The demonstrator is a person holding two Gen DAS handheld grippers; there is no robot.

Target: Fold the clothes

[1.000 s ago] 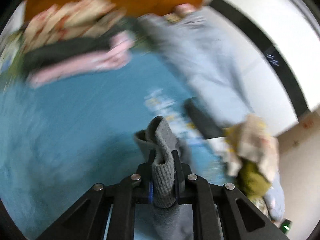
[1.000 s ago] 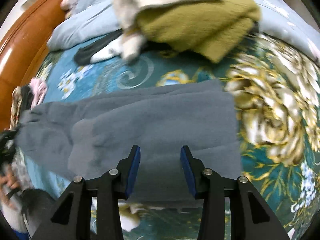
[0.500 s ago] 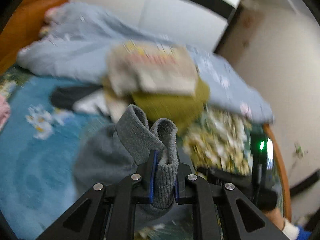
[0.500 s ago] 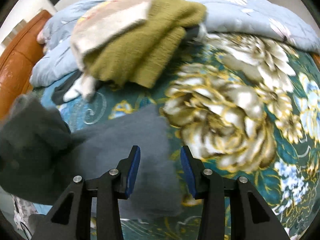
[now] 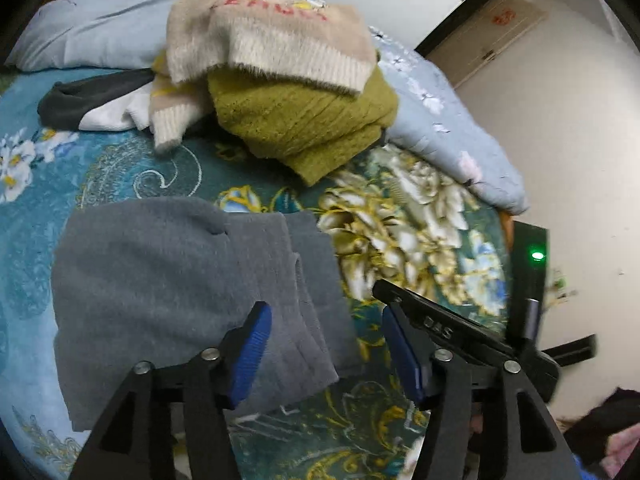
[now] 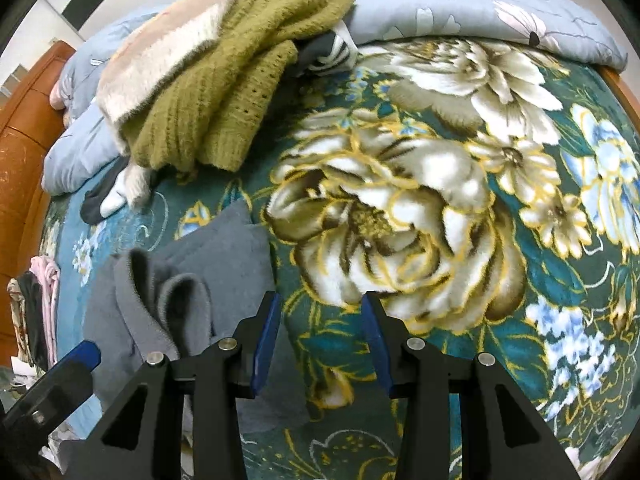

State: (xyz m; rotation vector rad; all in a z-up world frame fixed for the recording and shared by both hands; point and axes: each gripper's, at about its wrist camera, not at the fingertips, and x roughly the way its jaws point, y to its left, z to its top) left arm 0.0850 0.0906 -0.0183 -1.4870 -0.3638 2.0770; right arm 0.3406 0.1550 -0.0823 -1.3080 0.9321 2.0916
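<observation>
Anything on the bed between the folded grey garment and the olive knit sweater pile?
Nothing: only bare floral teal blanket between grey garment and olive sweater, left wrist view.

Grey garment [image 6: 180, 304] partly behind hand-held gripper [image 6: 320, 344]

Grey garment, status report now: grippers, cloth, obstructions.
Left gripper open, empty. Right gripper open, empty. Grey garment folded, flat on floral blanket. Sweater pile beyond it, clear of the fold.
</observation>
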